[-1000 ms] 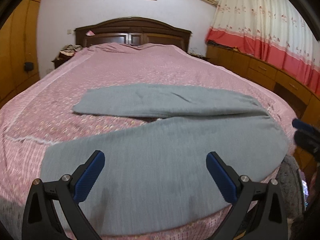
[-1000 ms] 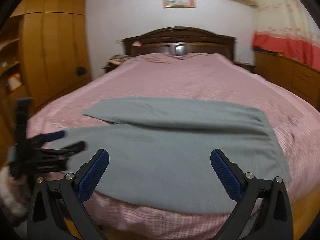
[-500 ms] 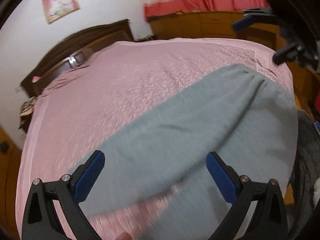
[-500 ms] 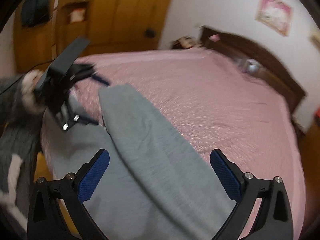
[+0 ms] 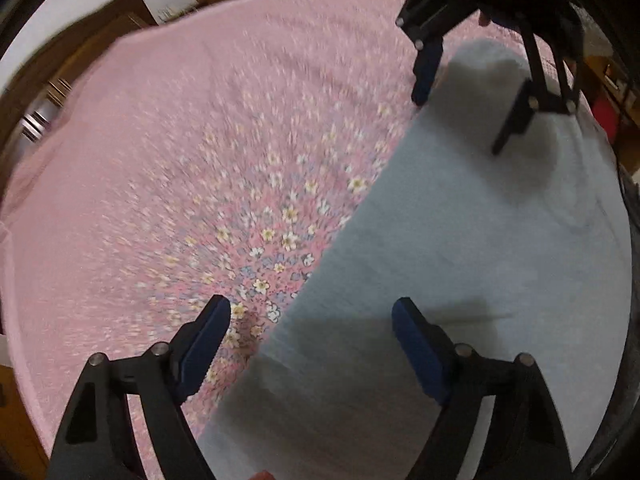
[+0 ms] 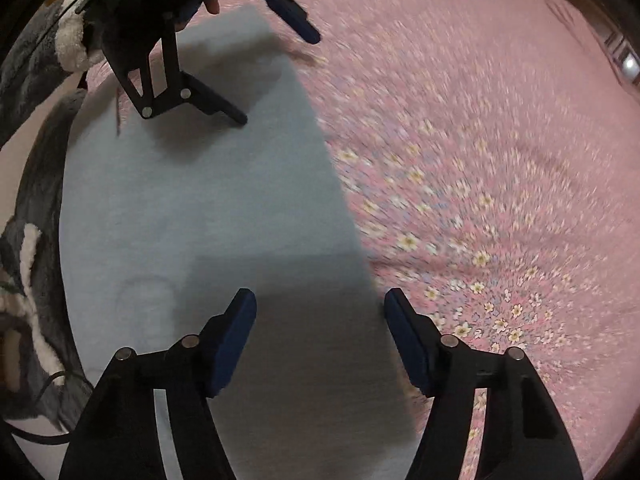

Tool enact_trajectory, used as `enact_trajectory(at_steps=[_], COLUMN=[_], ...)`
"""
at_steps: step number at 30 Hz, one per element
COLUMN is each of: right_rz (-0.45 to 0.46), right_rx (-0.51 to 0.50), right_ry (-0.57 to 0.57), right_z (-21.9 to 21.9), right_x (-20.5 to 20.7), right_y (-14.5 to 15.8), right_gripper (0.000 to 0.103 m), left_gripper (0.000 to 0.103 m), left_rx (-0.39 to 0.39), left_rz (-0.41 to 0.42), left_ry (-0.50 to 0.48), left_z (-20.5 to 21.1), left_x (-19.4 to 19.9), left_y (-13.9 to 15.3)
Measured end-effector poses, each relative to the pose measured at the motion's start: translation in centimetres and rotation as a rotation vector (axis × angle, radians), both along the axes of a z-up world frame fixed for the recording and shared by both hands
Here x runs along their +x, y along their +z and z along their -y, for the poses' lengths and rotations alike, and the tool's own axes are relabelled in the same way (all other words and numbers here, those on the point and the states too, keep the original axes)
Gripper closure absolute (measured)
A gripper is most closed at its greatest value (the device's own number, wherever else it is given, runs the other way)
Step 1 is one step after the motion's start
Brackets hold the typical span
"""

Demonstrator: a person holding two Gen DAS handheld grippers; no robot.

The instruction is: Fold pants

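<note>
Grey pants (image 5: 460,260) lie flat on the pink flowered bedspread (image 5: 200,160). My left gripper (image 5: 310,312) points steeply down over their long far edge, one pad above the cloth and the other above the spread; its jaws are closing and do not press on the fabric. Further along the same edge hangs my right gripper (image 5: 460,120). In the right wrist view the pants (image 6: 200,200) fill the left side. The right gripper (image 6: 320,298) straddles their edge, its jaws closing without gripping the cloth. The left gripper (image 6: 276,80) shows at the top left.
The bedspread (image 6: 480,160) stretches wide beyond the pants. A dark wooden headboard (image 5: 80,40) stands at the far end, blurred. A person's fluffy grey and white garment (image 6: 36,200) borders the near edge of the bed.
Both grippers have swung from looking level across the bed to pointing down at the pants' far edge, rolling as they went. Both pairs of jaws are narrower than before.
</note>
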State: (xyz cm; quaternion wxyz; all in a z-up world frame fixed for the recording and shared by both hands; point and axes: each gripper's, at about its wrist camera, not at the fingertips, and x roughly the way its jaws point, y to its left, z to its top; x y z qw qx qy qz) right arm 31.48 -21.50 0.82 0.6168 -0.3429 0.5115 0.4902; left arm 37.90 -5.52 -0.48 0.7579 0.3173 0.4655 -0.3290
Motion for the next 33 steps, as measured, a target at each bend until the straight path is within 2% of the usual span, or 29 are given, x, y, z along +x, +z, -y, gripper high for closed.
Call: enact_trajectory(at_steps=[3, 6, 8, 9, 10, 11, 12, 16, 19, 21, 23, 25, 26, 29, 32, 33], right_rz=[-0.054, -0.111, -0.133, -0.138, -0.149, -0.155, -0.14, -0.019, 0.101, 0.25, 0.391, 0.565, 0.631, 0.908, 1.072, 1.095], right_rx=[-0.013, -0.003, 0.013, 0.018, 0.021, 0.024, 0.03, 0.012, 0.008, -0.017, -0.043, -0.088, -0.109, -0.204, -0.232, -0.234], right_ry=[-0.023, -0.05, -0.084, -0.119, -0.154, -0.167, -0.162, -0.122, -0.088, -0.036, 0.024, 0.095, 0.12, 0.238, 0.312, 0.317], right_z=[1.0, 1.4, 1.8, 2.0, 2.2, 2.1, 2.2, 2.4, 2.0, 1.9, 2.5, 2.2, 2.0, 1.8, 1.8, 1.9], right_x=[1.9, 2.9, 3.6, 4.1, 4.8, 5.7, 5.6, 3.4, 0.5, -3.0, -7.5, -12.4, -14.1, -21.5, -27.8, -29.2], right_y=[-1.2, -1.9, -1.7, -1.5, -1.2, -0.6, 0.2, 3.5, 6.0, 7.9, 7.6, 8.3, 8.3, 7.2, 5.3, 4.9], right_gripper=[0.035, 0.037, 0.043, 0.056, 0.077, 0.088, 0.098, 0.099, 0.099, 0.099, 0.1, 0.1, 0.1, 0.1, 0.1, 0.1], left_gripper=[0.016, 0.016, 0.022, 0.043, 0.08, 0.098, 0.1, 0.101, 0.101, 0.101, 0.101, 0.101, 0.101, 0.101, 0.101, 0.101], left_rx=[-0.002, -0.002, -0.013, -0.038, -0.063, -0.079, -0.098, -0.091, -0.092, -0.094, -0.074, -0.055, -0.047, -0.028, -0.048, -0.062], left_rz=[-0.1, -0.14, -0.183, -0.206, -0.202, -0.203, -0.207, -0.171, -0.109, -0.037, 0.059, 0.117, 0.168, 0.26, 0.345, 0.355], left_ry=[0.002, 0.002, 0.015, 0.018, 0.034, 0.048, 0.061, 0.045, 0.037, 0.043, 0.047, 0.052, 0.06, 0.075, 0.15, 0.166], left_z=[-0.1, 0.2, 0.1, -0.1, -0.4, -0.8, -1.2, -2.2, -3.0, -3.3, -3.1, -3.0, -2.9, -2.1, -2.4, -2.1], left_x=[1.4, 2.2, 2.6, 2.8, 3.0, 3.7, 3.6, 1.5, -0.9, -3.2, -6.5, -9.1, -11.5, -16.6, -23.4, -24.8], left_y=[-1.7, -2.7, -2.8, -2.5, -1.8, -1.2, -0.6, 1.1, 3.0, 4.4, 5.6, 6.8, 7.3, 7.6, 7.9, 7.5])
